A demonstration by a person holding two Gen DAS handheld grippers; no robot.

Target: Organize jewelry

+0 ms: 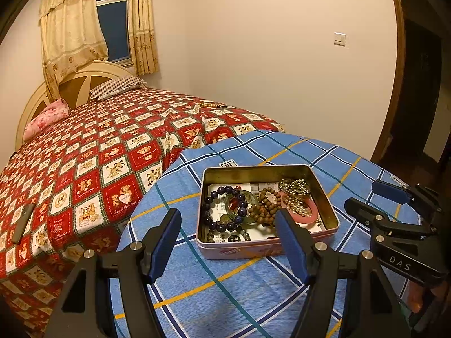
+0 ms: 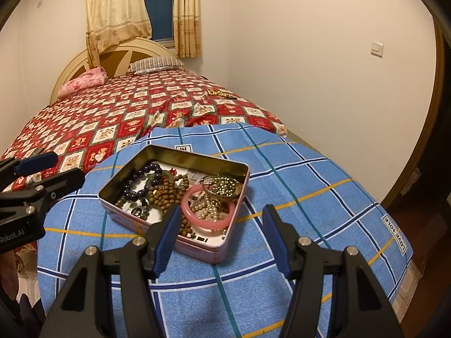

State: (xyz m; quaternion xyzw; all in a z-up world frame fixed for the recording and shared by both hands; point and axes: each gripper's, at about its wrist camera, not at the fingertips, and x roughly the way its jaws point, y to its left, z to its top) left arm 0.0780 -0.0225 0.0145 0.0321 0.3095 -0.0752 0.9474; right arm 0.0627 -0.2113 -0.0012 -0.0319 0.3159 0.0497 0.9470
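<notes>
An open pink tin (image 1: 242,249) (image 2: 126,215) sits on a blue checked cloth. It holds a dark blue bead bracelet (image 1: 210,217) (image 2: 135,180), brown wooden beads (image 1: 266,205) (image 2: 166,188), a pink bangle (image 1: 308,218) (image 2: 208,224) and gold bead chains (image 1: 296,187) (image 2: 225,186). My left gripper (image 1: 228,242) is open and empty, just in front of the tin. My right gripper (image 2: 221,238) is open and empty at the tin's near right corner. A further bead string (image 1: 210,104) (image 2: 222,93) lies on the bed.
A bed with a red patterned cover (image 1: 98,146) (image 2: 112,118) stands behind the blue cloth (image 1: 225,290) (image 2: 296,197). A dark phone-like object (image 1: 24,222) lies on the bed at left. A wall and door frame (image 1: 394,84) are at right.
</notes>
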